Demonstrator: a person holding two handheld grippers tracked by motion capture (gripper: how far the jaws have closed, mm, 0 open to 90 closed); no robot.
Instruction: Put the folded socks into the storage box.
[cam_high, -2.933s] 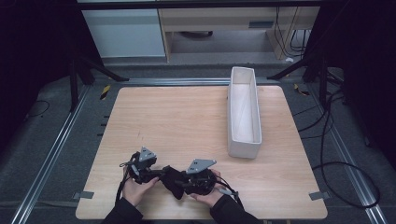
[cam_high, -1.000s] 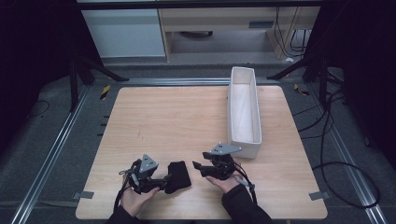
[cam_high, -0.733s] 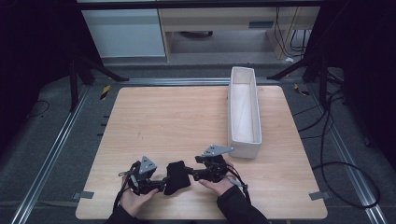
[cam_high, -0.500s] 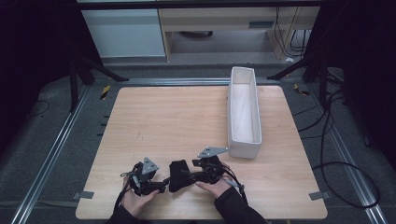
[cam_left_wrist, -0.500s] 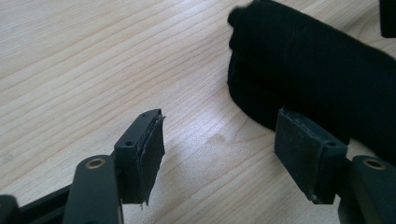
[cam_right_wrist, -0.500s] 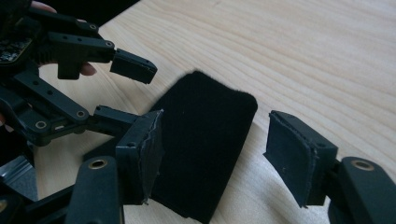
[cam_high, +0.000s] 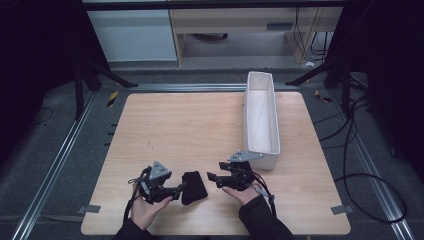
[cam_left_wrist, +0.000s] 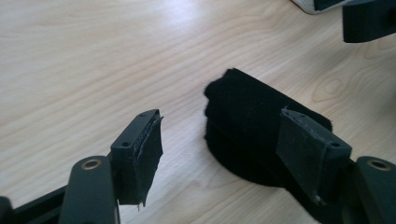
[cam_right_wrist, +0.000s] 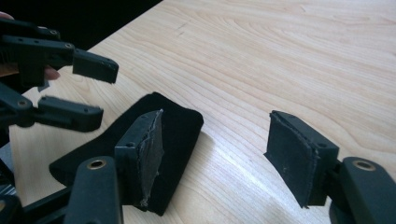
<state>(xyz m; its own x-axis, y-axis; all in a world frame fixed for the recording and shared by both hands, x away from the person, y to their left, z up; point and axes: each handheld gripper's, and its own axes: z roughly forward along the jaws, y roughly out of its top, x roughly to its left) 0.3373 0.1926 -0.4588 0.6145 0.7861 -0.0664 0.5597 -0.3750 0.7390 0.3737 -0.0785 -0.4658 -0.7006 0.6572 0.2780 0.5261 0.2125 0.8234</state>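
A folded black cloth (cam_high: 194, 187) lies flat near the front edge of the wooden table (cam_high: 200, 125). My left gripper (cam_high: 181, 187) sits just left of it, open, with its tips at the cloth's edge. In the left gripper view the cloth (cam_left_wrist: 247, 112) lies ahead, partly behind the right-hand jaw, and the left gripper (cam_left_wrist: 224, 144) grips nothing. My right gripper (cam_high: 211, 176) stands a little to the cloth's right, apart from it. Its jaws have just been opening and nothing is between them. In the right gripper view the right gripper (cam_right_wrist: 219, 149) is wide open, with the cloth (cam_right_wrist: 180, 123) and the left gripper (cam_right_wrist: 100, 93) off to the left.
A long white bin (cam_high: 262, 157) stands on the table's right side, its near end just behind the right hand. Dark cables (cam_high: 360, 175) run over the floor to the right. Metal rails (cam_high: 55, 165) border the table.
The right gripper moved left up to the cloth, then drew back to the right, away from it. The left gripper and the cloth have stayed in place.
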